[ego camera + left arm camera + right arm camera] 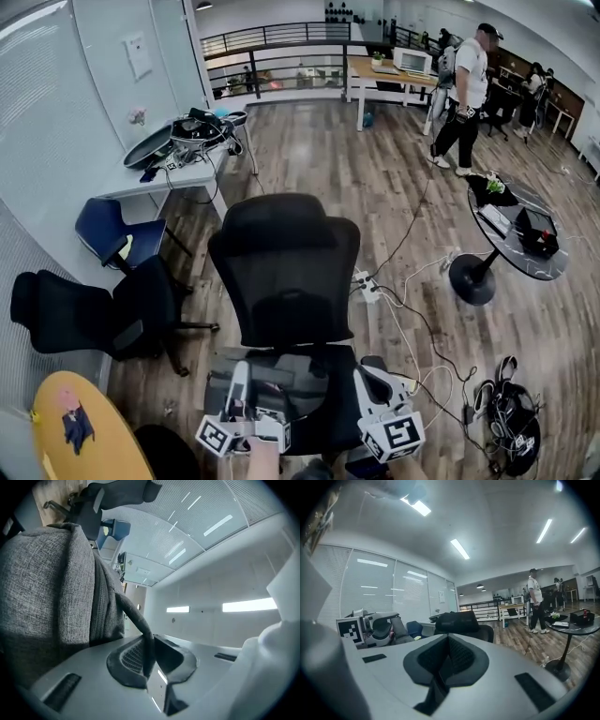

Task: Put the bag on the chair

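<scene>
A grey fabric bag lies on the seat of the black mesh office chair in the middle of the head view. My left gripper sits at the bag's left side. In the left gripper view the bag fills the left, and its dark strap runs down between the jaws of the left gripper, which is shut on it. My right gripper is by the seat's right edge; in its own view the right gripper is shut with nothing in it, and it faces the chair's back.
A second black chair and a blue chair stand to the left. A yellow round table is at bottom left, a cluttered white desk behind. Cables and a power strip, a black round table and a person are on the right.
</scene>
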`<state>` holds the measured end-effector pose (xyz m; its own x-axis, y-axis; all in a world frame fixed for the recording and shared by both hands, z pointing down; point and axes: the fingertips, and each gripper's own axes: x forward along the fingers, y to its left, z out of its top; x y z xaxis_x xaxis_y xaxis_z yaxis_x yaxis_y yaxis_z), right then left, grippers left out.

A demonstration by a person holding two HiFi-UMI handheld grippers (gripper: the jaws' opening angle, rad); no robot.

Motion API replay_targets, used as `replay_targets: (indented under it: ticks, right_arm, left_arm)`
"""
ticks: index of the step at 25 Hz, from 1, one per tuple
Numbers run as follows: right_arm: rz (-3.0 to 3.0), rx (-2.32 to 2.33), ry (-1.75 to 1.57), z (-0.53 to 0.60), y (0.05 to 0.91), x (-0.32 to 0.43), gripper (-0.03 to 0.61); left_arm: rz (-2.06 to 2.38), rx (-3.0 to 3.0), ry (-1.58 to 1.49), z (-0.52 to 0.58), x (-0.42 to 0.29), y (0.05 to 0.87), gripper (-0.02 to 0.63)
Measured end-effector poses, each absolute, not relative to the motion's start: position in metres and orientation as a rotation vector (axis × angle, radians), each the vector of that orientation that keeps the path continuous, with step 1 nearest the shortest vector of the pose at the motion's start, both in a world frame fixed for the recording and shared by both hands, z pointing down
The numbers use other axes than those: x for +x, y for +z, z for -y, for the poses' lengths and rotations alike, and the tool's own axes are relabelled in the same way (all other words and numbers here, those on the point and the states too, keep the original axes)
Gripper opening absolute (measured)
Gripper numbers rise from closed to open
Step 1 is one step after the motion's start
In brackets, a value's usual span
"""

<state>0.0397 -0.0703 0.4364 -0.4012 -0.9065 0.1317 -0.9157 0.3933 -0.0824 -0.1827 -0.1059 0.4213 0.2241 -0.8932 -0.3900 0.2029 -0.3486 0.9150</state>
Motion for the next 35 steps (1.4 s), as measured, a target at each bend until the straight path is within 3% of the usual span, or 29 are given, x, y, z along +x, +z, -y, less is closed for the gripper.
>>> replay_targets:
  ticks: [35]
  right_arm:
    - [2.524,1.440,0.564,0.129,0.555,0.068,0.012]
  left_arm:
    - [0.932,1.214,-1.290,0.157,-0.164,0.571,0.041]
